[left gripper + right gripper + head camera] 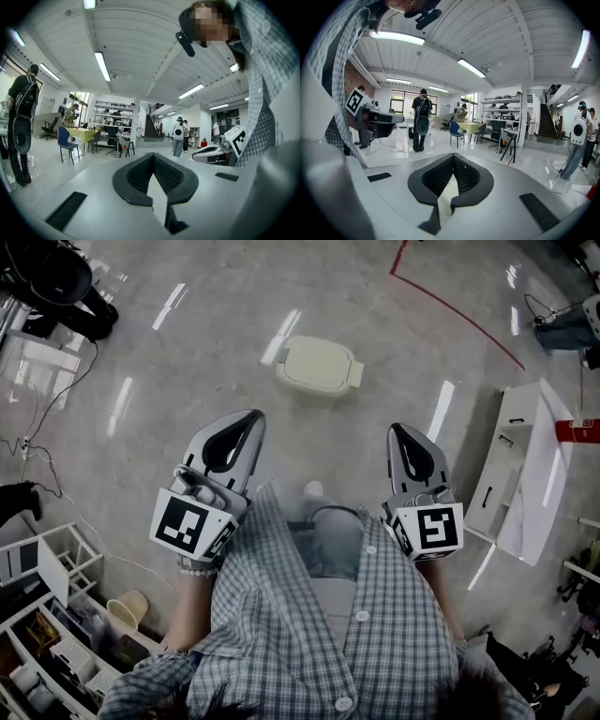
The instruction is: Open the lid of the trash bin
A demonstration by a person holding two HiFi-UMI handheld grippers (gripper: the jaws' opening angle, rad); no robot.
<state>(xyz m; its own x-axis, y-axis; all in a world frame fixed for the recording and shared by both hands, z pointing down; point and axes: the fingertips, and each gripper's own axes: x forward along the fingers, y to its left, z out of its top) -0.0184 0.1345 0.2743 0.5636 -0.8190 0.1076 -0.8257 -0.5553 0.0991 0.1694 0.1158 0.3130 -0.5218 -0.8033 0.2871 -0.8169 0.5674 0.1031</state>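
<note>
The trash bin (pixel 319 367) stands on the grey floor ahead of me, its cream lid down and flat. My left gripper (pixel 254 416) is held at waist height, short of the bin and to its left, with its jaws shut on nothing. My right gripper (pixel 395 429) is level with it, to the bin's right, also shut and empty. Both gripper views point out across the room, not at the bin. The left gripper (pixel 153 155) and the right gripper (pixel 453 155) show their dark pads meeting at the tip.
A white cabinet (pixel 523 479) stands at the right, past a red floor line (pixel 455 304). Shelves (pixel 42 620) with clutter and floor cables (pixel 42 418) lie at the left. A dark chair base (pixel 56 282) sits at the top left. People, tables and chairs (pixel 457 131) stand farther off.
</note>
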